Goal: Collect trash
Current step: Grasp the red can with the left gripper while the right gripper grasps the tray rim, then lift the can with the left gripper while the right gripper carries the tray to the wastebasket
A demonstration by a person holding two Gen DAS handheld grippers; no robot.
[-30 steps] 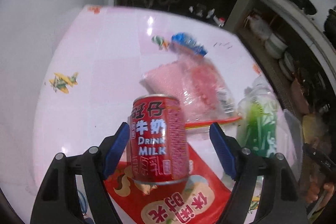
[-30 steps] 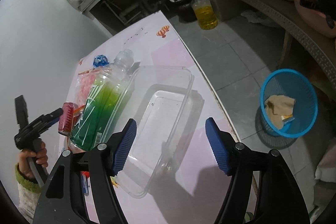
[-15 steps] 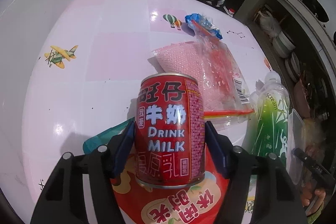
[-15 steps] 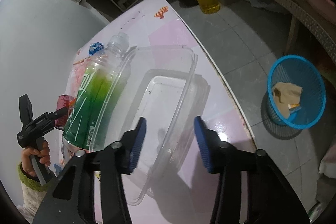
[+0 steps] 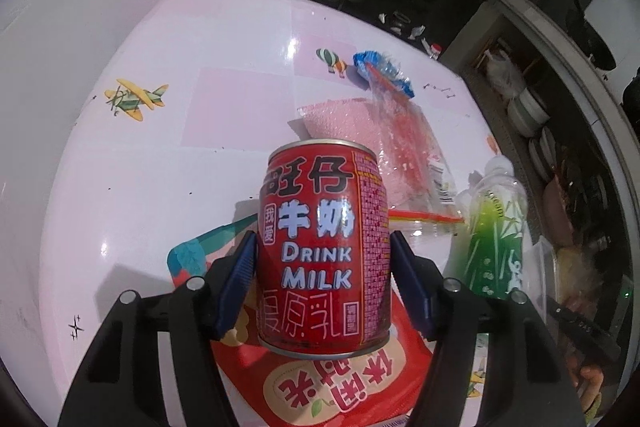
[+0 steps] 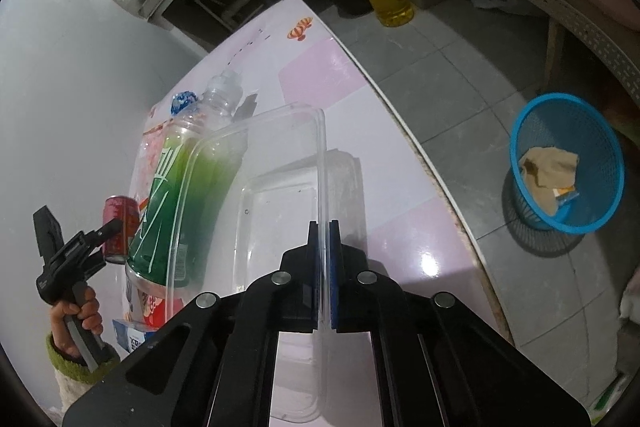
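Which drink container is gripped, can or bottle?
The red milk can, clamped by the left hand-held gripper. The green bottle stands free beside it.

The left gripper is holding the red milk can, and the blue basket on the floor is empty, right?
Not quite. The left gripper does hold the red milk can, but the blue basket isn't empty: the right wrist view shows crumpled brown paper inside it.

Black plastic bodies, blue finger pads (image 5: 236, 287) and silver screws are seen on both grippers; the hand (image 6: 82, 315) is green-cuffed.
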